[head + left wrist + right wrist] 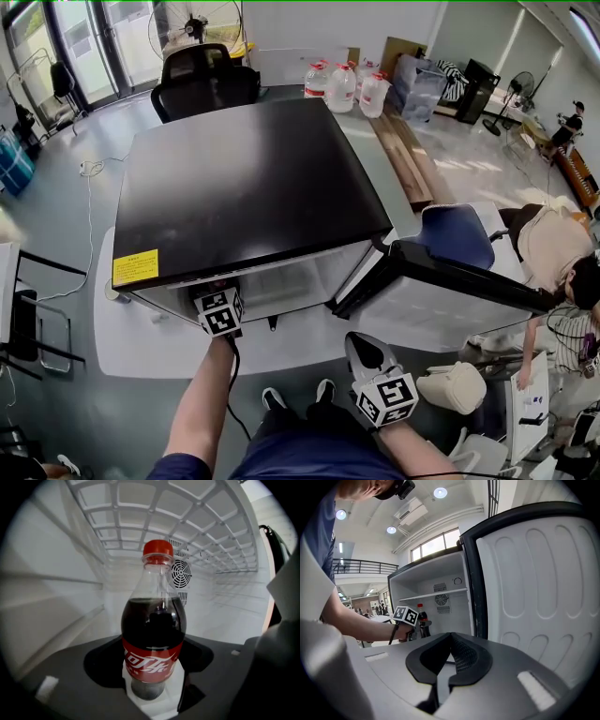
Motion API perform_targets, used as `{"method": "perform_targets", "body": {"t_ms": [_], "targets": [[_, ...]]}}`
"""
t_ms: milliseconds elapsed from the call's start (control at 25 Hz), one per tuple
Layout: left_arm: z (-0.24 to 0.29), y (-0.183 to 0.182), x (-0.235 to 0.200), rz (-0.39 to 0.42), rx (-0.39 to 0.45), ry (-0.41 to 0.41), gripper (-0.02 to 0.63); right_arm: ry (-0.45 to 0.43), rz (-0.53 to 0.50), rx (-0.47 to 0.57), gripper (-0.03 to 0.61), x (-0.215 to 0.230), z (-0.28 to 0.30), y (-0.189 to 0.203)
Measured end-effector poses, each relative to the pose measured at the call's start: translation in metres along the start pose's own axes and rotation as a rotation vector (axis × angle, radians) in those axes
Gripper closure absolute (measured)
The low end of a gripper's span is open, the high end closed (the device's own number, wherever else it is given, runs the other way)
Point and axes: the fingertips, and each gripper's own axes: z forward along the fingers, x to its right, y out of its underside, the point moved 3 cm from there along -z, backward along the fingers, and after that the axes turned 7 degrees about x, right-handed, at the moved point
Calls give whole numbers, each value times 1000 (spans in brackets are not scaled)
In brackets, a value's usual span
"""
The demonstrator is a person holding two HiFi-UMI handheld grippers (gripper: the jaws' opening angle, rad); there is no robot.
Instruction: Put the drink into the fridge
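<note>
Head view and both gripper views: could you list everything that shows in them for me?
fridge: one, black top and white inside, middle of the floor
fridge door: one, black edge and white inner side, swung open to the right
yellow sticker: one, yellow, front left corner of the fridge top
cola bottle: one, dark drink with red cap and label, upright inside the fridge
wire shelf: one, white, above the bottle
water jugs: three, clear with red caps, behind the fridge
office chair: one, black, behind the fridge
left gripper: one, dark grey, inside the fridge, shut on the cola bottle
right gripper: one, grey, outside the fridge, jaws together and empty
</note>
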Motion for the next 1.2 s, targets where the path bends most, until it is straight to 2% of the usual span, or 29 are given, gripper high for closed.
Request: {"method": "perform_targets", "body": {"t_ms": [320,720,1000,1200], "targets": [[-6,10,0,16,-32,0,290,-13,2,8,572,-2,-1,-1],[-21,9,4,14,-26,-10,290,-31,10,17,572,-6,-4,0],[-49,9,9,5,-6,-11,289,-69,6,23,572,-11,-1,-1],[-74,11,16,-8,-6,17,290,-99,1,37,572,-14,6,-8]]}}
